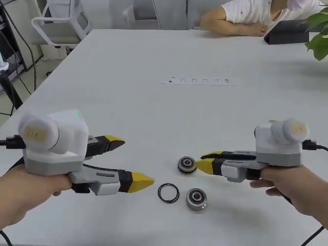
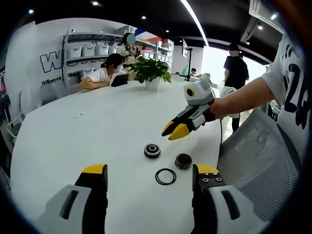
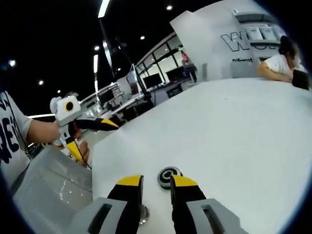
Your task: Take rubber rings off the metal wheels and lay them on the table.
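One ring [image 1: 168, 193] (already off) lay at nine o'clock from a wheel [image 1: 196, 199]; your left gripper [image 1: 138, 161] gaped empty, right gripper [image 1: 201, 160] barely parted.

The head view is bright and evenly lit from above, so the white table [image 1: 154, 102] shows only soft, faint shadows under the wheels [image 1: 196, 198], with no harsh glare and crisp focus up close. Both gripper views bend hard toward their edges (the table's rim curves like a bowl), and their ceilings are dark, dotted with small spot lights [image 2: 30, 10] and crossed by a long strip light [image 2: 195, 22]. In the left gripper view a window [image 2: 212, 61] is washed out white, and the distant background looks soft.
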The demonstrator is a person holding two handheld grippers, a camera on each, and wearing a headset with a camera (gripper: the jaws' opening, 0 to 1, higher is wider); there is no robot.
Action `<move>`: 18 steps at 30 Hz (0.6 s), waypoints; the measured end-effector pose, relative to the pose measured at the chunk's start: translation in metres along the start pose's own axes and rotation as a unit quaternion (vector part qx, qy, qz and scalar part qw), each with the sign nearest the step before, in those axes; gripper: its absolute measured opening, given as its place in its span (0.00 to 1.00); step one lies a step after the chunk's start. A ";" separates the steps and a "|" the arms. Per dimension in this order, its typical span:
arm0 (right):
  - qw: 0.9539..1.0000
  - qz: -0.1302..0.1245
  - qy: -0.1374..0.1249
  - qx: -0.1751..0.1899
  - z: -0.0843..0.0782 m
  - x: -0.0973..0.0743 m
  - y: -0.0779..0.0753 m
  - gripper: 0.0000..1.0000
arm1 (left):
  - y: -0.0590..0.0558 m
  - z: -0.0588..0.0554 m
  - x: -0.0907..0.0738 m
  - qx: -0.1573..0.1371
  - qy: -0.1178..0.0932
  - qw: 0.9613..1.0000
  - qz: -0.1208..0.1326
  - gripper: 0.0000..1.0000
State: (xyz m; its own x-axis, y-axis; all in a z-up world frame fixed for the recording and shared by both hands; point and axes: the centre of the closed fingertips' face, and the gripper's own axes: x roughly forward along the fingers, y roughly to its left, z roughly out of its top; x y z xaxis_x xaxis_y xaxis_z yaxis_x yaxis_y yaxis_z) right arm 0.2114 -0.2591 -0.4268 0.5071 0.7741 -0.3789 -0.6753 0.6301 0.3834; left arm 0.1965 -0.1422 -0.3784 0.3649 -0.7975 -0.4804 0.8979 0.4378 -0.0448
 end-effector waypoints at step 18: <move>0.999 -0.031 0.002 -0.029 -0.003 -0.010 -0.024 0.26 | 0.007 0.007 0.029 0.008 0.005 1.000 -0.014 0.61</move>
State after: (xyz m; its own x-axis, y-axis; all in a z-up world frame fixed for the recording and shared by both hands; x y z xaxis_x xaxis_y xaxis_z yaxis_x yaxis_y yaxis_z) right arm 0.2207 -0.2819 -0.4351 0.5472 0.7336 -0.4030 -0.6732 0.6719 0.3089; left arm 0.2147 -0.1653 -0.3862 0.3377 -0.8048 -0.4881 0.9112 0.4096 -0.0448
